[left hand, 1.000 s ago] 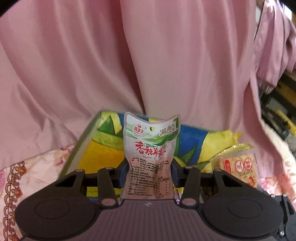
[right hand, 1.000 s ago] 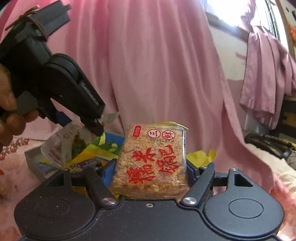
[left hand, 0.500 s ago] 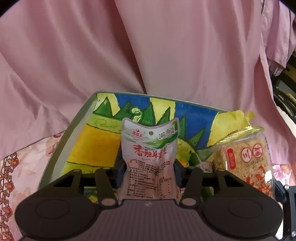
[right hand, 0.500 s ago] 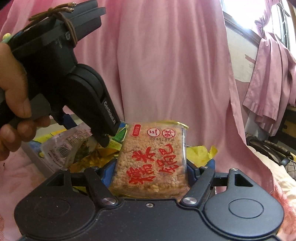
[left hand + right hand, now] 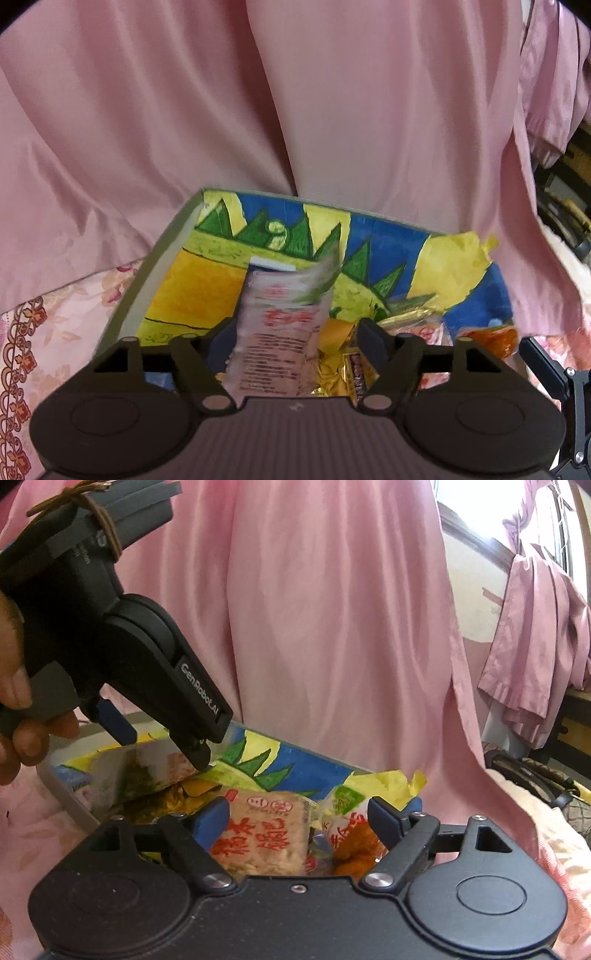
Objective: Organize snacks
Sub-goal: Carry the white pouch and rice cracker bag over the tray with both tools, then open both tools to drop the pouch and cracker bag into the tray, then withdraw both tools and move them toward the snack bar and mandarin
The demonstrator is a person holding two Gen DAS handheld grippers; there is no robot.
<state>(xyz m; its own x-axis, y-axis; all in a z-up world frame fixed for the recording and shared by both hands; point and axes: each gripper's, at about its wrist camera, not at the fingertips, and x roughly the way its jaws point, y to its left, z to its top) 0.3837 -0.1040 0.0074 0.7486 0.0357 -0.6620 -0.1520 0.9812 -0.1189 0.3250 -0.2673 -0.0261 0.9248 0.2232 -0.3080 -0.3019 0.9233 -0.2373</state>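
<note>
The painted box (image 5: 166, 254) lies just below both grippers. The left gripper (image 5: 295, 332) is opening; its white pouch (image 5: 284, 332) slips free between spread jaws. The right gripper (image 5: 303, 816) is opening around the rice cracker pack (image 5: 266, 834), which may snag a pad and tip outside.

A pale pouch (image 5: 282, 332) with red characters and small print, blurred, stands tilted between the left gripper's (image 5: 295, 336) opening jaws, over the painted box (image 5: 162, 251). A clear rice cake pack (image 5: 266, 834) with red characters sits between the right gripper's (image 5: 306, 818) opening jaws, against the left pad and clear of the right. An orange snack bag (image 5: 354, 845) lies just right of it.
</note>
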